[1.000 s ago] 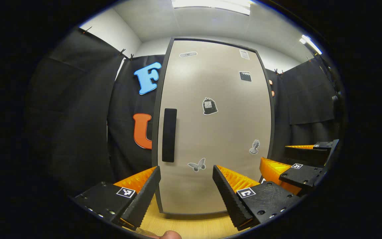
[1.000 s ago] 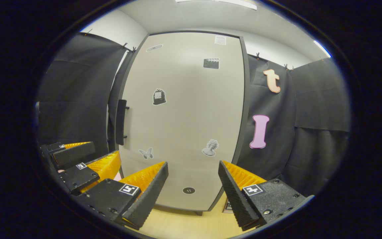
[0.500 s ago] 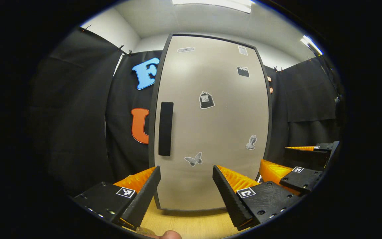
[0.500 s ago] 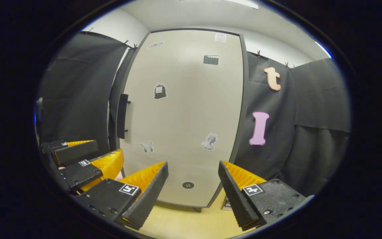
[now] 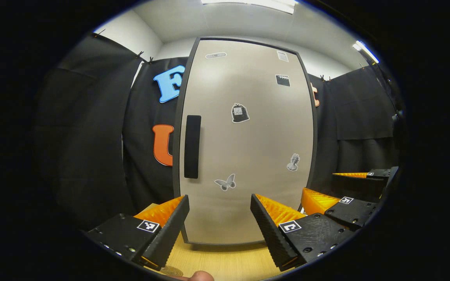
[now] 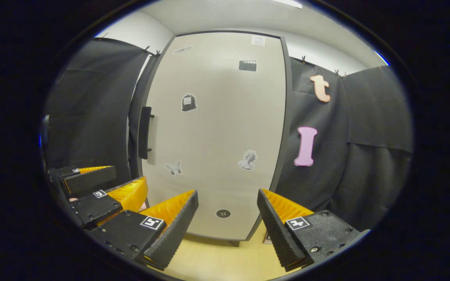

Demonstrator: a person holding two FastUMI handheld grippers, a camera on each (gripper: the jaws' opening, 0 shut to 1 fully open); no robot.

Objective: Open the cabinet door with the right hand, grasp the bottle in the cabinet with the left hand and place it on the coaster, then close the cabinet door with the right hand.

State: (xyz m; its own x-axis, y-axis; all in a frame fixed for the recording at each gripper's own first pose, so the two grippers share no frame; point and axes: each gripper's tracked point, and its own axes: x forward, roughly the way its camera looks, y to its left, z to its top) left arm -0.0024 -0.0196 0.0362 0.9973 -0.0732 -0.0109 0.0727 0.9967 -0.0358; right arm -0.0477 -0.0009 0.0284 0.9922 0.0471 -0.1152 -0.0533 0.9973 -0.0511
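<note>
Two claws are mine, one in each hand, and both hang before the shut cabinet door (image 5: pixel 244 144) with nothing between their fingers.

From the left gripper view, going left to right: the black booth wall (image 5: pixel 88 136) drapes the far left, then comes the door's dark upright handle (image 5: pixel 192 146), set near the door's left edge. The door itself stands closed in its dark frame, pale, with small stickers on it, a butterfly sticker (image 5: pixel 225 182) low down near the middle. My left gripper (image 5: pixel 220 224) sits below it with its fingers spread wide apart, well short of the door. Beneath lies the light wooden table (image 5: pixel 217 261), and at the bottom edge a round, gold-coloured rim (image 5: pixel 171 270) peeps out; I cannot tell whether it is the coaster. Farther right, my right gripper (image 5: pixel 336 185) shows, also spread.

From the right gripper view, left to right: my left gripper (image 6: pixel 104 183) at the lower left, then the handle (image 6: pixel 144 132) seen edge-on, then the door (image 6: pixel 217 128), then my right gripper (image 6: pixel 227 222), fingers wide apart, clear of the door and handle. The bottle is hidden behind the door.
</note>
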